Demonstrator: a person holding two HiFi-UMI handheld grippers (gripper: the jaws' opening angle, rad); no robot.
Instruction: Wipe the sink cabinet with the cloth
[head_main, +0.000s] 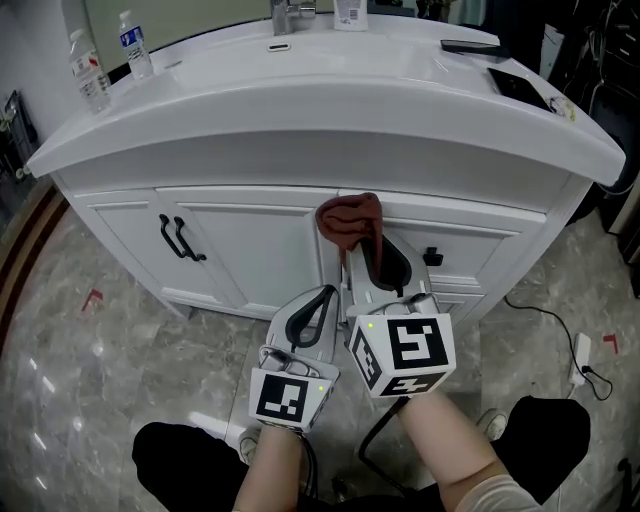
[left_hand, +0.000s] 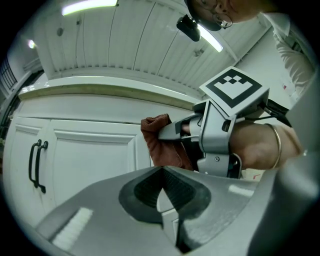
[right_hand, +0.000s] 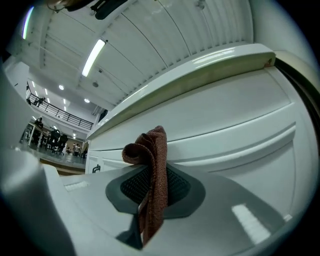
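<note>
The white sink cabinet (head_main: 250, 250) stands in front of me under a broad white countertop. A reddish-brown cloth (head_main: 349, 221) is bunched against the cabinet front, just under the counter's overhang. My right gripper (head_main: 366, 246) is shut on the cloth. In the right gripper view the cloth (right_hand: 153, 170) hangs pinched between the dark pads, with the cabinet panel (right_hand: 240, 125) close behind. My left gripper (head_main: 322, 296) is lower left of the right one, shut and empty, short of the door. The left gripper view shows its shut jaws (left_hand: 161, 194), the cloth (left_hand: 158, 140) and the right gripper (left_hand: 175, 131) ahead.
Two water bottles (head_main: 90, 70) (head_main: 134, 45) stand at the counter's left, a faucet (head_main: 286, 15) at the back, dark flat devices (head_main: 470, 47) at the right. Black door handles (head_main: 178, 238) and a knob (head_main: 432, 257) stick out. A power strip (head_main: 580, 356) lies on the floor at right.
</note>
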